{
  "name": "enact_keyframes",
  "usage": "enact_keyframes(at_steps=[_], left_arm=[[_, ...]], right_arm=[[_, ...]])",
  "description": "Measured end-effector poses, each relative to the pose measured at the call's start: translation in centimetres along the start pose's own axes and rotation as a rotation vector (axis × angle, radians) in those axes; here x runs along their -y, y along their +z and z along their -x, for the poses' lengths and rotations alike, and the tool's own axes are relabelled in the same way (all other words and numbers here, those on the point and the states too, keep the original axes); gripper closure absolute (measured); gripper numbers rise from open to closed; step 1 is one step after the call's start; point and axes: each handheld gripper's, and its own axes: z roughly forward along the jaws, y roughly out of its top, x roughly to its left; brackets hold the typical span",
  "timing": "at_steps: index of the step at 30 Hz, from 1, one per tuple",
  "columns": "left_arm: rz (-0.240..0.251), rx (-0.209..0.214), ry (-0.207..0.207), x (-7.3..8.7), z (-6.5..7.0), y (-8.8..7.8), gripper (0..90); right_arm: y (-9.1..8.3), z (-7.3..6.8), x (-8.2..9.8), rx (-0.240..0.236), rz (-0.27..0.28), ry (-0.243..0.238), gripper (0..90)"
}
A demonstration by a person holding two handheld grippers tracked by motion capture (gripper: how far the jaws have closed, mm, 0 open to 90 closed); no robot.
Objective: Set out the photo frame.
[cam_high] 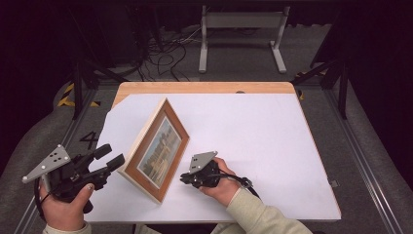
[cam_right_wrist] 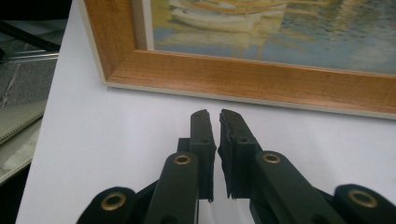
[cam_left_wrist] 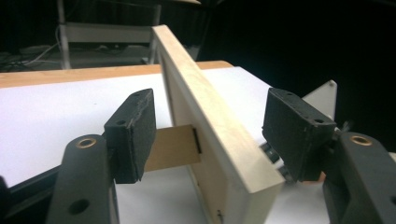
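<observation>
The picture frame (cam_high: 158, 148) stands tilted on the white tabletop (cam_high: 253, 131), left of centre in the high view. The left tongs (cam_high: 112, 157) are released, jaws wide astride its pale edge without touching. The right tongs (cam_high: 186, 178), lower centre, are nearly clenched, empty.

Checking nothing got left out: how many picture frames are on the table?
1. The picture frame stands tilted on the white table, between the left claw and the right claw. Nothing looks hidden.
</observation>
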Motion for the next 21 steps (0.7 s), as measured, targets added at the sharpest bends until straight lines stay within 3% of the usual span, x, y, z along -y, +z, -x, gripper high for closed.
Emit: enact_keyframes(at_steps=[13, 21], left_arm=[[-0.157, -0.002, 0.043, 0.6, 0.9, 2.0, 29.4], [-0.203, -0.012, 0.06, 1.2, 0.9, 2.8, 29.9]], right_arm=[[-1.2, 0.9, 0.1, 0.026, 0.028, 0.05, 79.4], [-1.7, 1.1, 0.1, 0.039, 0.039, 0.062, 78.3]])
